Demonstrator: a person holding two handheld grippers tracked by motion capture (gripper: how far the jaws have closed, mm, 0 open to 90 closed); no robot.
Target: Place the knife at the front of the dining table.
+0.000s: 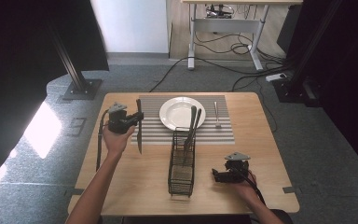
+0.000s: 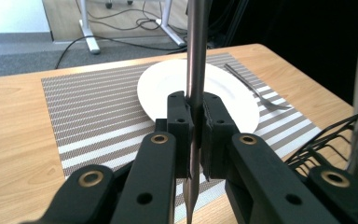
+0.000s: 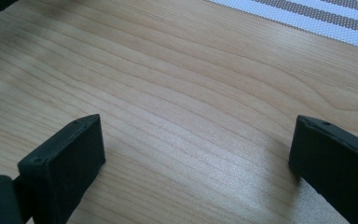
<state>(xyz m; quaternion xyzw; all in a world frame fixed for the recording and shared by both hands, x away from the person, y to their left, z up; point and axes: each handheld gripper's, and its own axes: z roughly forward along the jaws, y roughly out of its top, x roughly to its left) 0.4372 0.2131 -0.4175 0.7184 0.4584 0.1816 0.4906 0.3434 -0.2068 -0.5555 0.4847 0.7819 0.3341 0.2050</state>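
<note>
High view, one knife [image 1: 139, 127] in left claw [image 1: 137, 117], one plate [image 1: 177, 113], one fork [image 1: 216, 114]

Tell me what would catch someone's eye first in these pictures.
Probably the knife held upright in the left gripper, shut on it above the striped placemat's left edge. Next, the white plate at the mat's middle and the black wire caddy with cutlery in front of it. The right gripper rests open on bare wood.

Lab: aluminium rig posts [image 1: 74, 70], floor cables [image 1: 242, 70].
</note>
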